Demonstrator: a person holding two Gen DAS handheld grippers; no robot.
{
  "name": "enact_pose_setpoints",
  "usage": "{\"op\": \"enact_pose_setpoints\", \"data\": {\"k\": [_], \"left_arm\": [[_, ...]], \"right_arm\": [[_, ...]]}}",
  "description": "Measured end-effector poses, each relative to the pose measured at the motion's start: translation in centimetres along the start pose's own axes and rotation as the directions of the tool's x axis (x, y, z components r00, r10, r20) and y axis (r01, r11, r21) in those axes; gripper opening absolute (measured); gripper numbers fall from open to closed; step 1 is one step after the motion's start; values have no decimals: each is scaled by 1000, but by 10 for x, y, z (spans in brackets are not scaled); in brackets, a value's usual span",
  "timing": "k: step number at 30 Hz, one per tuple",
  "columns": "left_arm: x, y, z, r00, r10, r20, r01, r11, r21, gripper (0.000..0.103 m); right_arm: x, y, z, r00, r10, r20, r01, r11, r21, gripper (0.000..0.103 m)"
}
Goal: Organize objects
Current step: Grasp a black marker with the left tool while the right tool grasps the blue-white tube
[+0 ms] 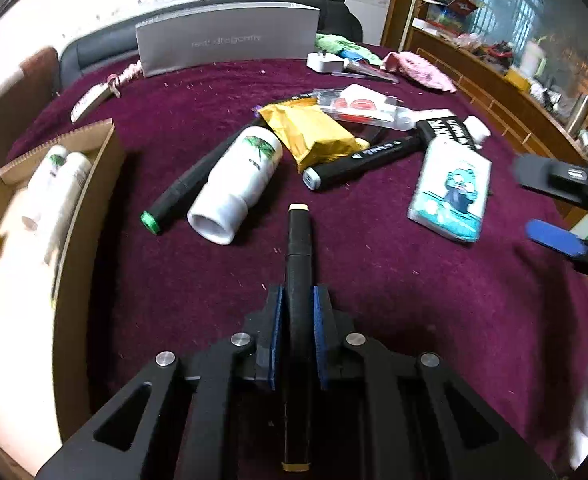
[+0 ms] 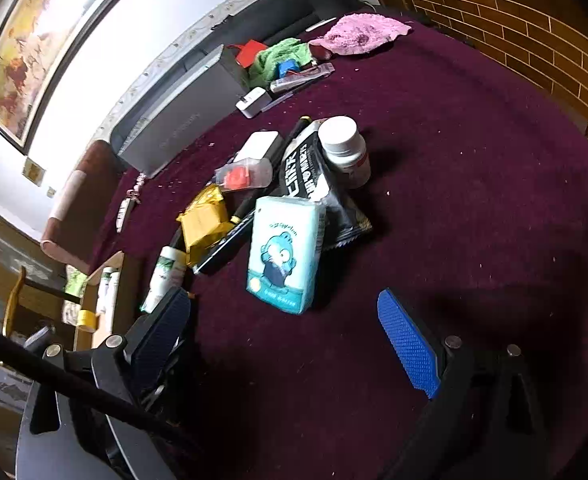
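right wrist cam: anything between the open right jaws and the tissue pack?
Nothing. In the right wrist view only bare maroon cloth separates the right gripper from the tissue pack.

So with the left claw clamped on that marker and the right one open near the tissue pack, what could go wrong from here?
1. The left claw grips the black marker along its length, so it may slide out in transit.
2. The cardboard box already holds bottles; the marker could catch its wall.
3. The open right claw could nudge the tissue pack leaning on the black pouch.
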State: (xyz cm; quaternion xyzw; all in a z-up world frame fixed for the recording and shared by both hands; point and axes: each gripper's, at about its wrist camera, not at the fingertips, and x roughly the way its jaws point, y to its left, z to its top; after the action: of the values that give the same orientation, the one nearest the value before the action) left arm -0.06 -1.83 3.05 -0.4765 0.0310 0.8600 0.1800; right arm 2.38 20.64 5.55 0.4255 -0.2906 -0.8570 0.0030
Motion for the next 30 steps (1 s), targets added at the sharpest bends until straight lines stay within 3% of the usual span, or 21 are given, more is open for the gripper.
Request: {"op": "enact_pose_setpoints", "data": {"k": [5, 10, 13, 16, 18, 24, 30], "left_arm": [[-20, 10, -11, 997, -78, 18, 79, 995, -56, 11], [-45, 16, -18, 989, -130, 67, 136, 987, -87, 11], [-55, 19, -21, 986, -148, 82, 156, 983, -95, 11], [-62, 22, -23, 984, -146, 98, 156, 983, -95, 11], [-64, 24, -24, 983, -151, 107, 161, 983, -93, 11], [-79, 30, -32, 969, -184, 164, 202, 974, -101, 11], [-102, 47, -41, 949, -214, 232, 252, 957, -146, 11]], "right_arm": [[19, 4, 7, 999, -26, -35, 26, 1000, 9, 96], [40, 16, 12, 994, -101, -41, 101, 995, -14, 94], [52, 25, 13, 987, -151, -49, 149, 988, -32, 81], [65, 28, 10, 977, -197, -82, 195, 980, -35, 61], [64, 30, 8, 974, -220, -62, 217, 975, -57, 34], [39, 25, -7, 987, -145, -70, 139, 987, -85, 13], [0, 33, -28, 996, -75, -46, 67, 986, -151, 9]]}}
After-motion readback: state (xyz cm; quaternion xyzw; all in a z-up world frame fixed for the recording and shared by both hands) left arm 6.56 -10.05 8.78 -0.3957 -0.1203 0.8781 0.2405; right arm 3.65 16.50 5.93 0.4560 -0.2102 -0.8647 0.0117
